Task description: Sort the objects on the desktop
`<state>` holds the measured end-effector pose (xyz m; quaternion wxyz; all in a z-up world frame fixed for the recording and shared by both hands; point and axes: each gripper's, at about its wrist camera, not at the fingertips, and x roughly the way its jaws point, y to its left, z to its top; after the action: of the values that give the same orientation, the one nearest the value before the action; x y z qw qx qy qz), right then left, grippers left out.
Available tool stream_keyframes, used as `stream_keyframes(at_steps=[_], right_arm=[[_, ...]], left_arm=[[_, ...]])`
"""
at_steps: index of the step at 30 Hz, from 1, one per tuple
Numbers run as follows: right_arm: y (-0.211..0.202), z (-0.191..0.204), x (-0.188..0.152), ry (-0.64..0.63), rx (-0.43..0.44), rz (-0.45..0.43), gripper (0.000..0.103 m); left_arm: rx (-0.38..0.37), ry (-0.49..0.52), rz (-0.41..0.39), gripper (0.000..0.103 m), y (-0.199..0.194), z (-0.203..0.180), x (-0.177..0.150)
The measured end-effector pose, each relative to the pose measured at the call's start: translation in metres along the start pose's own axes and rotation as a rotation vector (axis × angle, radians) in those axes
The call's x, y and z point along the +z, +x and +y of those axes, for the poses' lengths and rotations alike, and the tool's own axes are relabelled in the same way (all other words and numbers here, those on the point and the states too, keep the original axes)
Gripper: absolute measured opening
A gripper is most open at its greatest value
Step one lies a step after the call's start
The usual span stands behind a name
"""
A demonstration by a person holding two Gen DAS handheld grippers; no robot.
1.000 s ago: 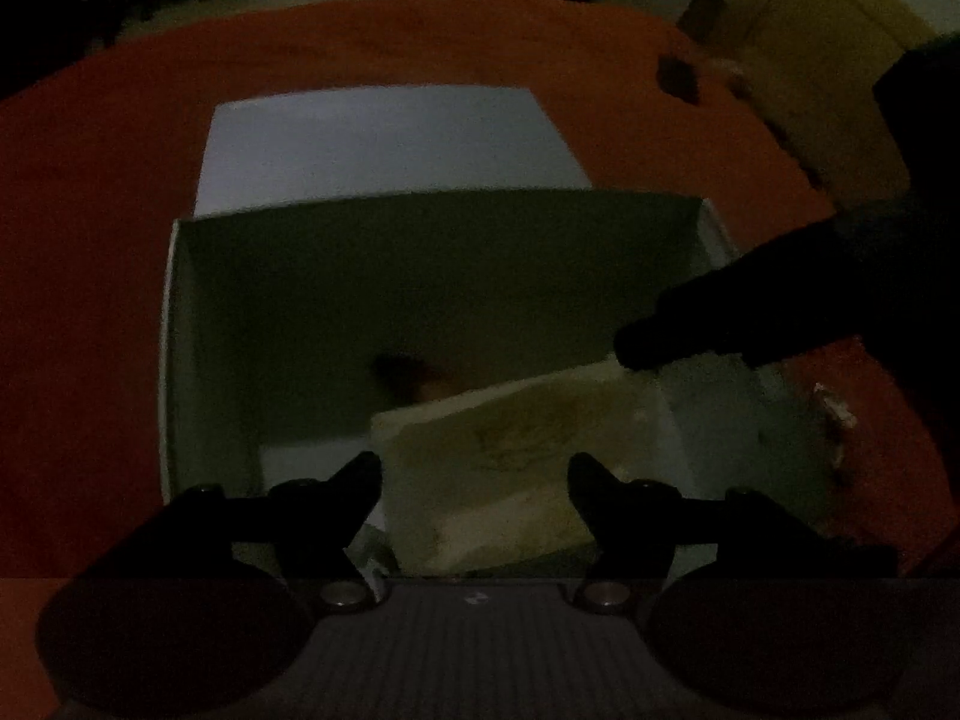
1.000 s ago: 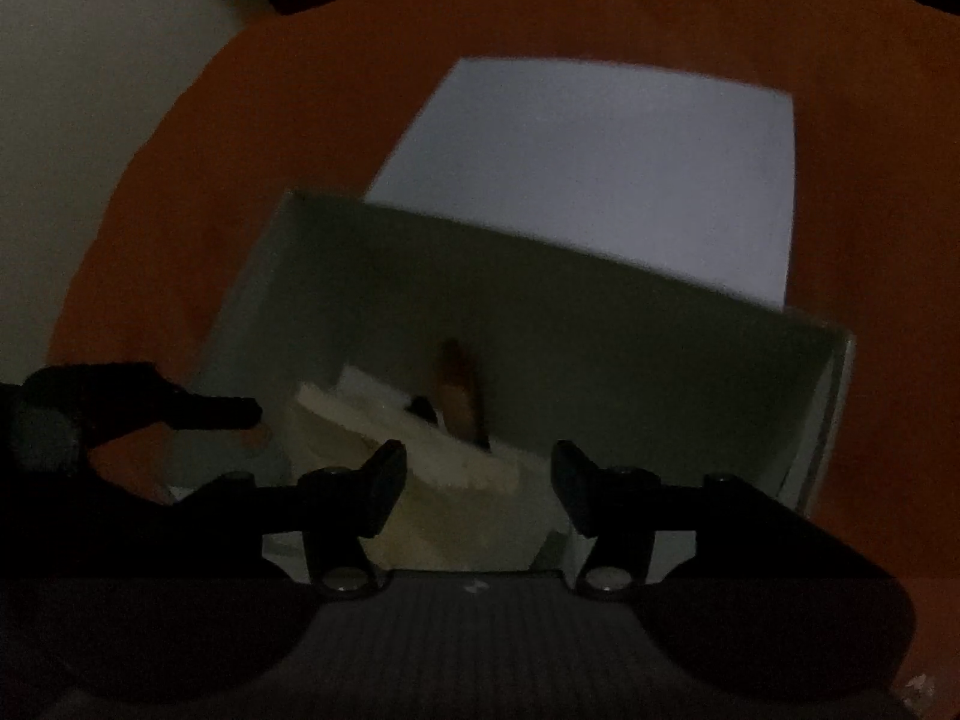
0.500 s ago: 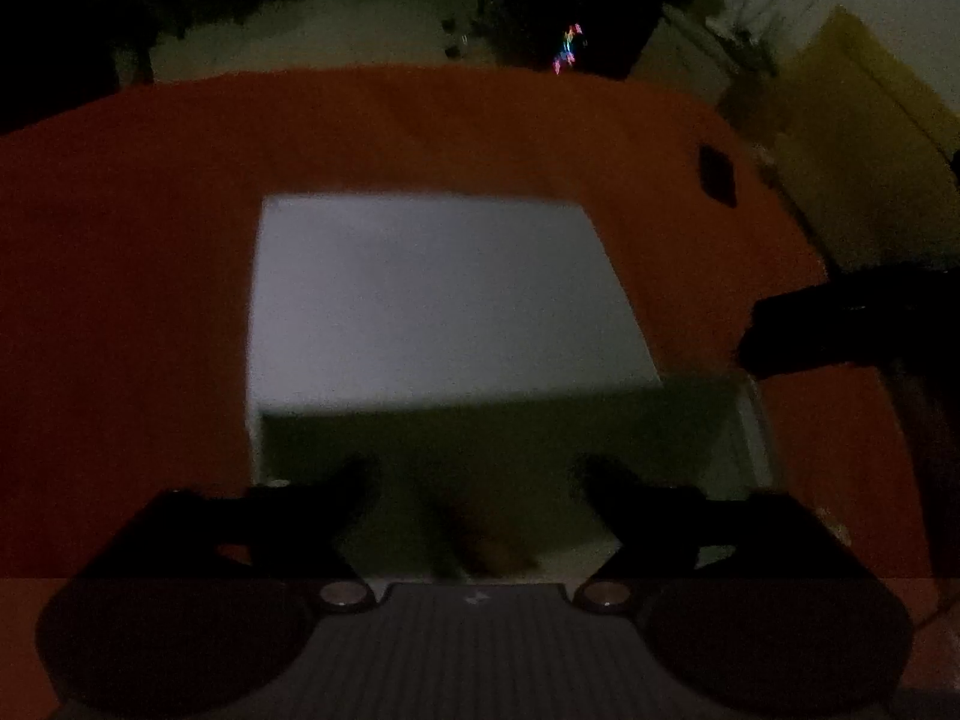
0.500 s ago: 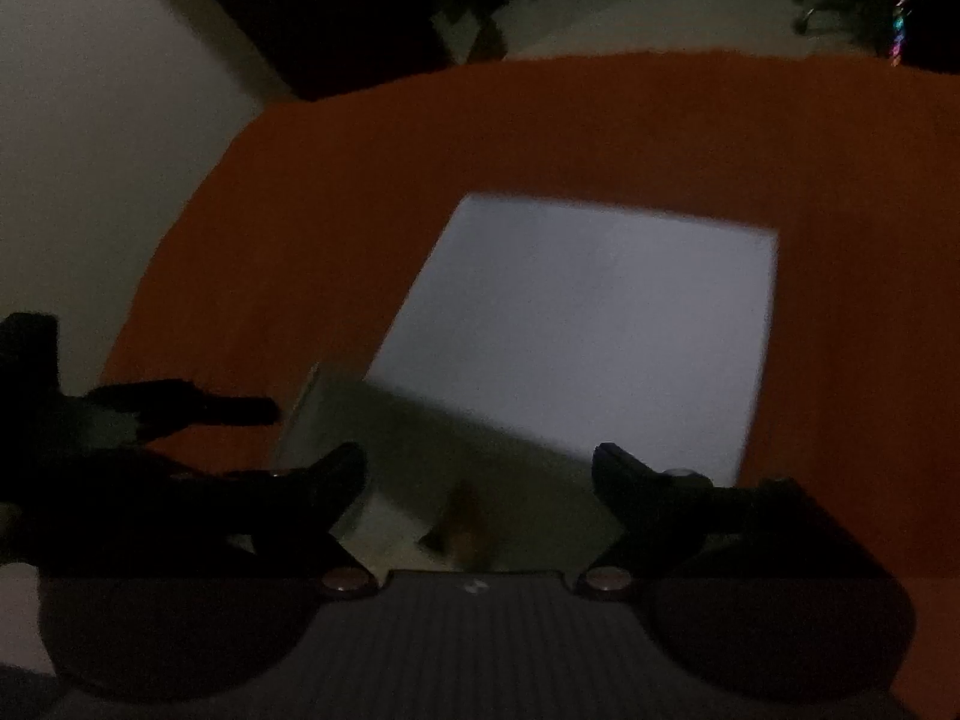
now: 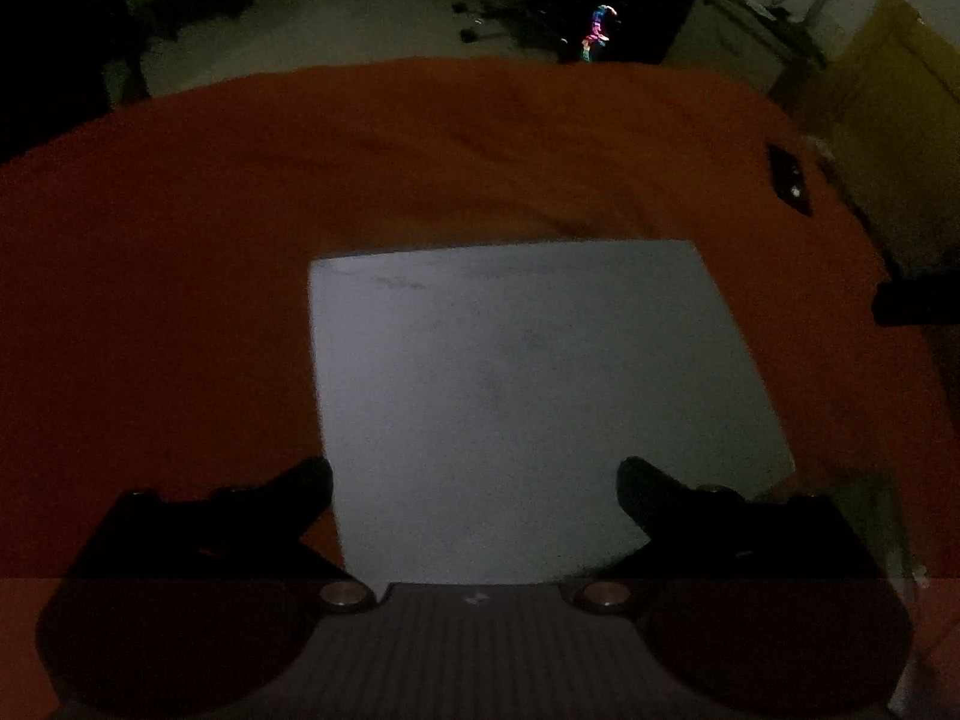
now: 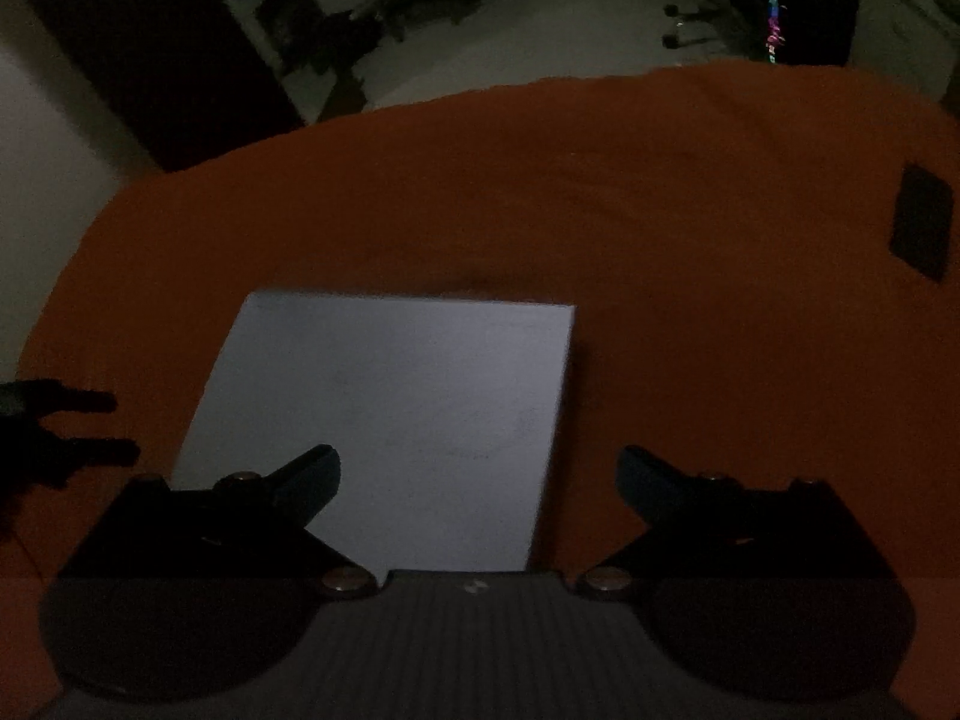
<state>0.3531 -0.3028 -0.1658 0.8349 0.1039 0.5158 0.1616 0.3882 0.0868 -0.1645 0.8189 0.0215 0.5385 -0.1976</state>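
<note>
No label or lettering can be read in the dim light. An orange cloth covers the table; on it lies a plain white box lid, flat, near the middle, with a sliver of the box wall showing at its near right. The left gripper hangs above the lid, jaws spread wide, holding nothing. The right gripper does likewise. A small dark object lies far right. Beyond, a grey floor and coloured lights.
</note>
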Motion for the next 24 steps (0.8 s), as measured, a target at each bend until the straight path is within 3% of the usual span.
stream_keyframes(at_steps=[4, 8, 10, 15, 24], right_arm=[[0.021, -0.023, 0.003, 0.019, 0.054, -0.033, 0.102], [0.043, -0.039, 0.006, 0.037, 0.053, -0.027, 0.103], [0.052, -0.042, 0.006, 0.049, 0.047, -0.019, 0.103], [0.072, -0.049, 0.002, 0.132, 0.069, 0.028, 0.103], [0.106, -0.045, -0.005, 0.101, 0.012, 0.141, 0.103]], left_arm=[[-0.049, 0.063, -0.013, 0.103, 0.03, 0.018, 0.012], [-0.119, -0.05, -0.003, 0.103, 0.064, 0.048, 0.007], [-0.117, -0.087, 0.004, 0.103, 0.079, 0.059, 0.0], [-0.026, -0.055, 0.002, 0.097, 0.101, 0.066, -0.018], [-0.13, -0.084, 0.027, 0.1, 0.116, 0.077, -0.031]])
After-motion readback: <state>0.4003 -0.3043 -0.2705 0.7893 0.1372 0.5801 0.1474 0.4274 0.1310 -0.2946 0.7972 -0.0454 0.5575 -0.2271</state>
